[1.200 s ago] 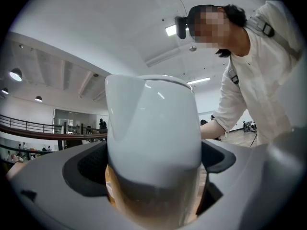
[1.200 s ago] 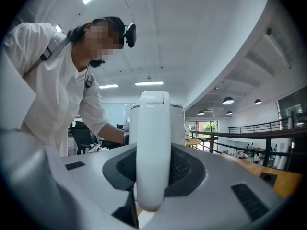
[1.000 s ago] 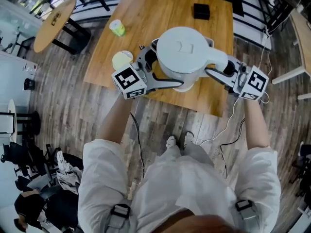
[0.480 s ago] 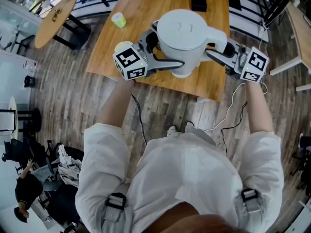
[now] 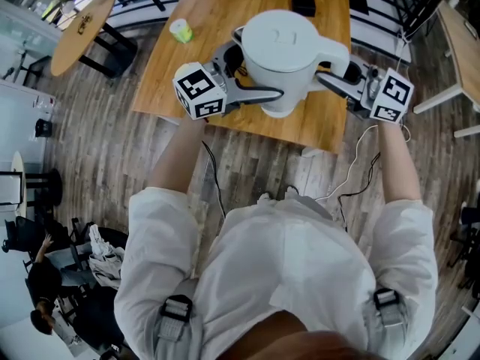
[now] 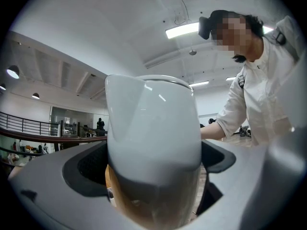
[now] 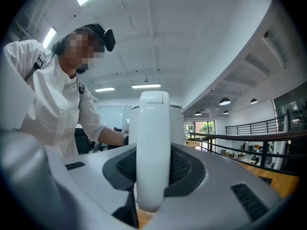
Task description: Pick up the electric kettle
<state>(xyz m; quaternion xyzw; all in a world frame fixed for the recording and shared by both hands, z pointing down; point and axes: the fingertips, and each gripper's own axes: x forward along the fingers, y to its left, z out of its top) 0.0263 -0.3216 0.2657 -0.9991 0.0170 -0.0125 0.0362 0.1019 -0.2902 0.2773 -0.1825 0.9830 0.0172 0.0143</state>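
The white electric kettle [image 5: 281, 40] hangs in the air over the wooden table [image 5: 187, 58], held from both sides. My left gripper [image 5: 251, 70] is shut on the kettle's body, with one finger on each side of it. In the left gripper view the kettle's body [image 6: 153, 128] fills the gap of the left gripper [image 6: 153, 178]. My right gripper [image 5: 337, 73] is shut on the kettle's handle [image 5: 334, 51]. In the right gripper view the white handle [image 7: 152, 147] stands upright between the pads of the right gripper [image 7: 152, 178].
A small green cup [image 5: 181, 30] and a black box [image 5: 304, 4] sit on the table's far part. A round side table [image 5: 82, 25] stands at the left. A cable [image 5: 352, 178] hangs from the right gripper over the wood floor.
Both grippers and the kettle rose together off the table over the first half second. Since then they have kept still. The grips have not changed.
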